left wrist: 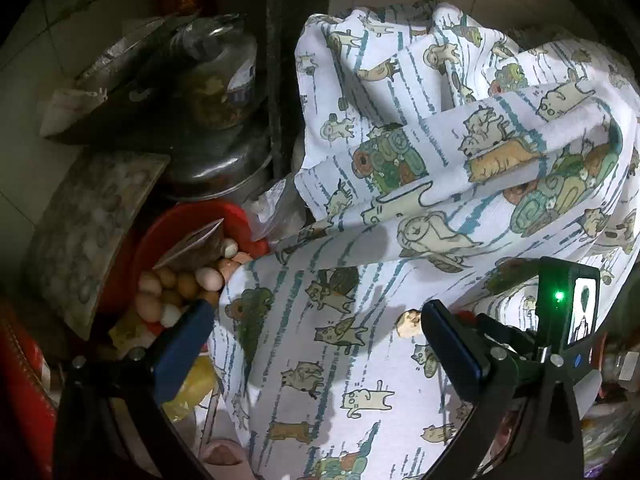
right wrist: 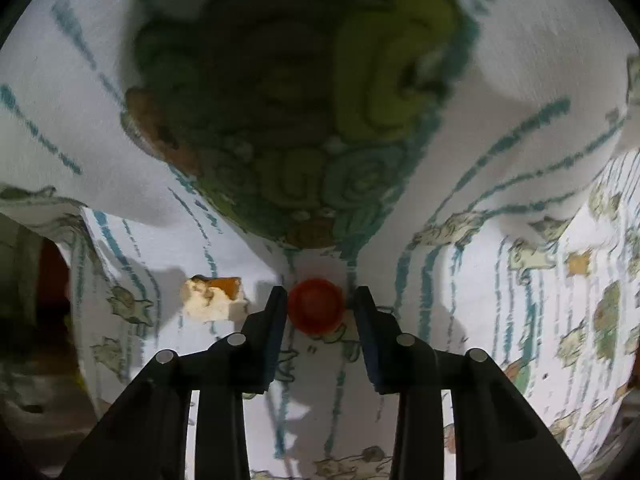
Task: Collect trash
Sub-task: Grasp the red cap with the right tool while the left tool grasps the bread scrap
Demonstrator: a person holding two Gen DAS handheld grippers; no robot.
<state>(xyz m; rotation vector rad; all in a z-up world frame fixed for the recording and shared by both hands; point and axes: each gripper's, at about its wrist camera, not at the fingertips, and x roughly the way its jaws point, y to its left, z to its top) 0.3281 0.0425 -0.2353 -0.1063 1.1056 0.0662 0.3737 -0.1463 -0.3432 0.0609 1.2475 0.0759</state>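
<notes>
A white cloth (left wrist: 360, 216) printed with cartoon cats lies crumpled over the surface, also filling the right wrist view (right wrist: 500, 320). A small beige and orange scrap (right wrist: 212, 300) lies on it; it also shows in the left wrist view (left wrist: 408, 322). A small red cap (right wrist: 316, 310) sits on the cloth between the fingers of my right gripper (right wrist: 318, 304), whose jaws stand close on either side of it. My left gripper (left wrist: 316, 320) is open above the cloth, the scrap just inside its right finger (left wrist: 448, 340). The right gripper's body (left wrist: 568, 312) shows at the right.
A red bowl (left wrist: 180, 224) of eggs (left wrist: 176, 284) sits left of the cloth. Behind it stand stacked metal pots (left wrist: 224, 160), a clear jar (left wrist: 224, 80) and a patterned board (left wrist: 88, 232). A yellow wrapper (left wrist: 192, 384) lies by my left finger.
</notes>
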